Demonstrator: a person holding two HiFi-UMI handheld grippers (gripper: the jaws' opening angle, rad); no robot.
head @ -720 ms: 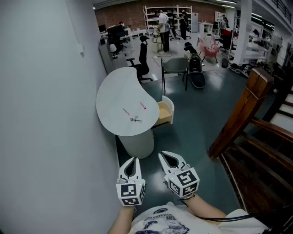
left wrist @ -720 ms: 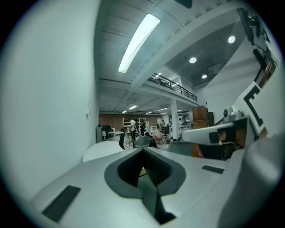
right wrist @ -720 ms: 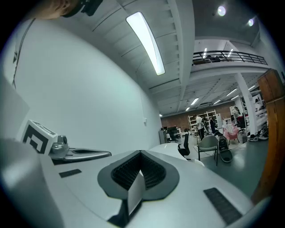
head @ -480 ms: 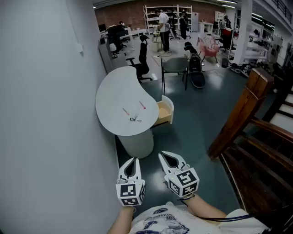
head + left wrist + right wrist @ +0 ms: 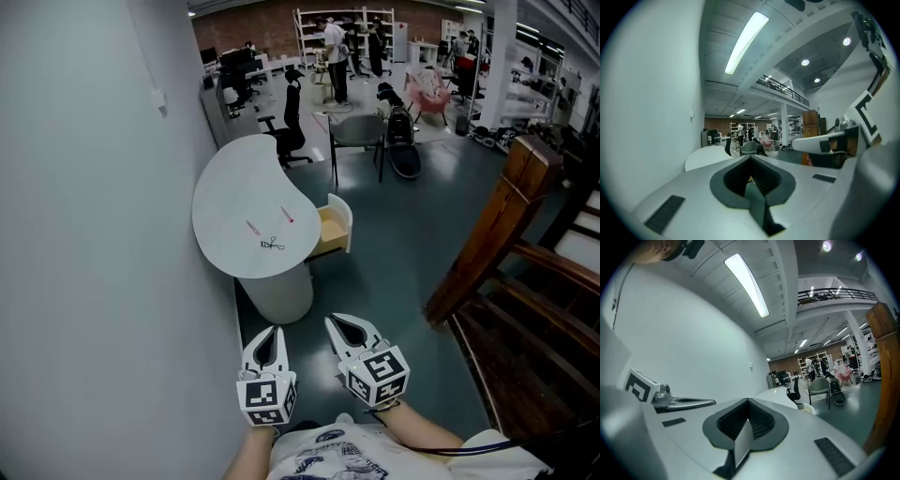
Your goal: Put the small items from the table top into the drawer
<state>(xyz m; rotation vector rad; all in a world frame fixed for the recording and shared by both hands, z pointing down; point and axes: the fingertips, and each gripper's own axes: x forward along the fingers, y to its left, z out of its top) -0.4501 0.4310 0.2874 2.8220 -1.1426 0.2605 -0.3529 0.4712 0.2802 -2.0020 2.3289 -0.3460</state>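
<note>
A white rounded table [image 5: 234, 192] stands against the left wall, well ahead of me. On it lie two small pink items [image 5: 253, 228] [image 5: 287, 215] and a small black item [image 5: 273, 245]. An open wooden drawer [image 5: 332, 228] juts from the table's right side. My left gripper [image 5: 272, 330] and right gripper [image 5: 340, 322] are held low and close to my body, far short of the table. Both are shut with nothing between the jaws. The left gripper view shows its shut jaws [image 5: 750, 158] and the table [image 5: 705, 157] far off. The right gripper [image 5: 748, 401] points toward the table [image 5: 776, 396].
A grey wall [image 5: 103, 234] runs along my left. A wooden stair rail [image 5: 492, 230] rises at the right. Beyond the table stand a black office chair [image 5: 289, 122], a grey chair [image 5: 358, 136] and shelving with people [image 5: 335, 47] at the far end.
The head view has shifted a little, so the table sits slightly higher and further left in the picture. Both grippers stay shut in the same place.
</note>
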